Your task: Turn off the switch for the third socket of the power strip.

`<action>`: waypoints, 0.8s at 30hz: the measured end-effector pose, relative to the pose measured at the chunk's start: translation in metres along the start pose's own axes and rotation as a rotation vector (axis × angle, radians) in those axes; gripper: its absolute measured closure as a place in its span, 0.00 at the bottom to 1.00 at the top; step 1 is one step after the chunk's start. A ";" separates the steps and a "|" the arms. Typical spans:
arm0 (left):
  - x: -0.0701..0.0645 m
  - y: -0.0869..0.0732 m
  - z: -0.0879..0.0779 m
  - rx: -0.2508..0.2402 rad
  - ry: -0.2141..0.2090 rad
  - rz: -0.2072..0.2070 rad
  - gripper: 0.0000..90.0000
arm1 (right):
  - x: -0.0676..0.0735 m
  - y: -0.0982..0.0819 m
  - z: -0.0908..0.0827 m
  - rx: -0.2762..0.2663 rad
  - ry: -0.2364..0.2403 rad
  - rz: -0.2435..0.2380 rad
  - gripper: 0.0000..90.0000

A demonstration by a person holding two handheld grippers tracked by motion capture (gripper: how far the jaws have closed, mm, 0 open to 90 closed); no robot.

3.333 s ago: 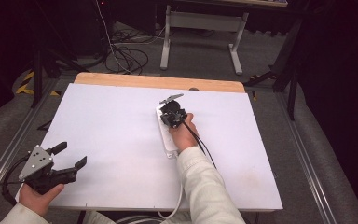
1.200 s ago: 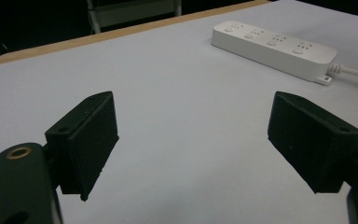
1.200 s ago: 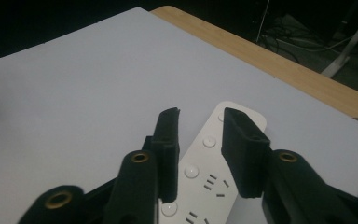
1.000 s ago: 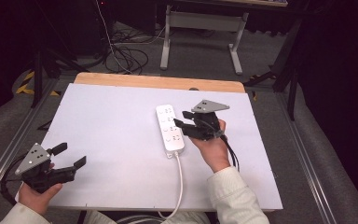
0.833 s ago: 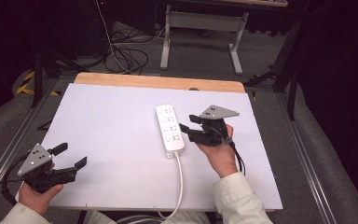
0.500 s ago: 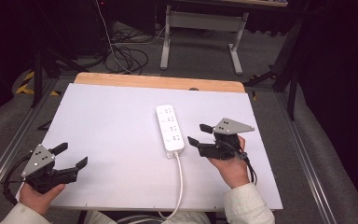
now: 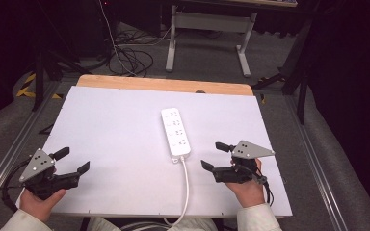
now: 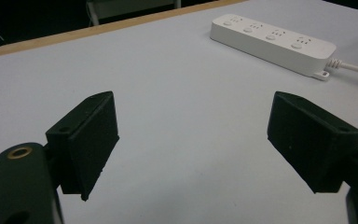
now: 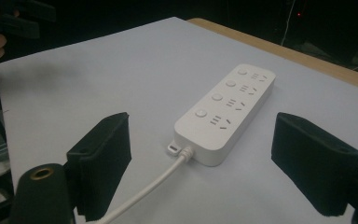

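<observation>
Both tools, left tool (image 7: 72, 161) and right tool (image 7: 218, 155), gape empty over the desk (image 7: 115, 125); one power strip (image 7: 175, 131), seemingly four sockets.

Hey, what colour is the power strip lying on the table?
White, cord included. The power strip shows best in the right gripper view.

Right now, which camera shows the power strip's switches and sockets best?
The right gripper view: the power strip sits close, its four buttons and sockets distinct. The left gripper view shows it farther off, at an angle. The high view shows it whole but small.
</observation>
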State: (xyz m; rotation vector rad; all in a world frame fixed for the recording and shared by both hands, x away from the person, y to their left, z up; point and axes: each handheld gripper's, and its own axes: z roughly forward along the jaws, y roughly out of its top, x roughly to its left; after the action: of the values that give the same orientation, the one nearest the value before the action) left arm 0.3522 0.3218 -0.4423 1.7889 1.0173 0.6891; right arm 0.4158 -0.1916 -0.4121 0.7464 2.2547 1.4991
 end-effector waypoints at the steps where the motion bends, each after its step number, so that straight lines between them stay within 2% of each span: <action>1: -0.001 0.000 0.000 -0.003 0.007 0.005 0.18 | 0.000 -0.002 0.000 0.010 0.005 -0.001 0.20; 3: -0.001 0.000 0.000 0.002 0.010 0.013 0.18 | 0.001 -0.006 -0.001 0.028 -0.005 0.001 0.19; 6: -0.001 0.000 0.000 0.002 0.010 0.013 0.18 | 0.000 -0.016 -0.004 0.015 0.002 0.022 0.19; 11: -0.001 0.000 -0.001 -0.001 0.014 0.018 0.18 | 0.000 -0.031 -0.006 0.043 0.013 0.012 0.15; 14: -0.001 0.000 0.000 -0.001 0.013 0.016 0.18 | -0.001 -0.042 -0.008 0.041 0.010 0.052 0.15; 24: -0.001 -0.001 0.000 -0.003 0.016 0.022 0.18 | -0.005 -0.067 -0.002 0.115 -0.016 0.088 0.14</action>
State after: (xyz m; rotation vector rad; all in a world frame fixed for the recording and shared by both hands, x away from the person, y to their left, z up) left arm 0.3515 0.3209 -0.4429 1.7976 1.0079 0.7192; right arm 0.4027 -0.2165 -0.4728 0.8993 2.3403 1.4052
